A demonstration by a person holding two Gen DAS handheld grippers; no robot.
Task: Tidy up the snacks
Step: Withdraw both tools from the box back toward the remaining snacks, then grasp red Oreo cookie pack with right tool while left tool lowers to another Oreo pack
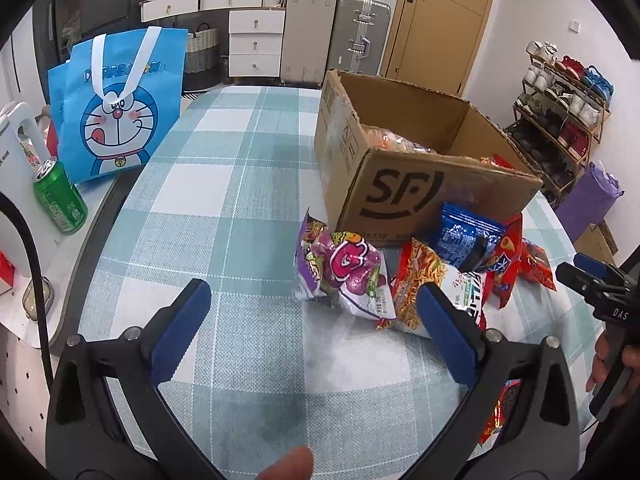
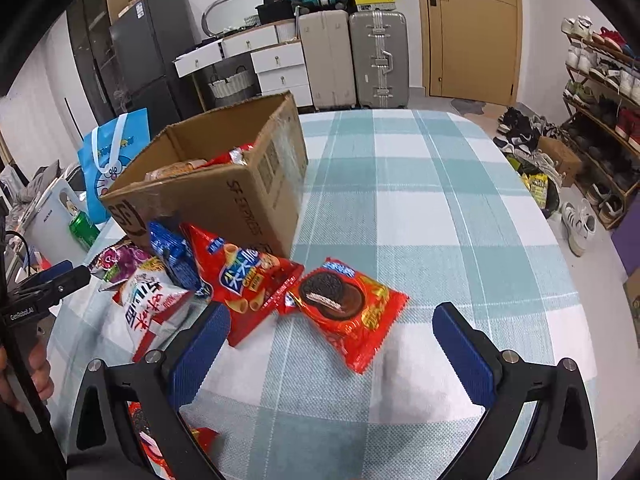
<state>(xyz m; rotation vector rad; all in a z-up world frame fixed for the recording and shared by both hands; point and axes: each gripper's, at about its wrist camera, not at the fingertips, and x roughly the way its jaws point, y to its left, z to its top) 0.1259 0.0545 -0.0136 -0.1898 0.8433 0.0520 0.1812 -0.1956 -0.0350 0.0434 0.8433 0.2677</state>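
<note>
An open cardboard box stands on the checked tablecloth with a few snack packs inside. In front of it lie a purple snack bag, a red and white noodle-snack bag, a blue packet, a red cone-snack bag and a red chocolate-pie pack. My left gripper is open just short of the purple bag. My right gripper is open with the pie pack between its fingers.
A blue cartoon tote bag, a green can and a white appliance stand off the table's left side. More red packets lie under the right gripper. A shoe rack, suitcases and a door are behind.
</note>
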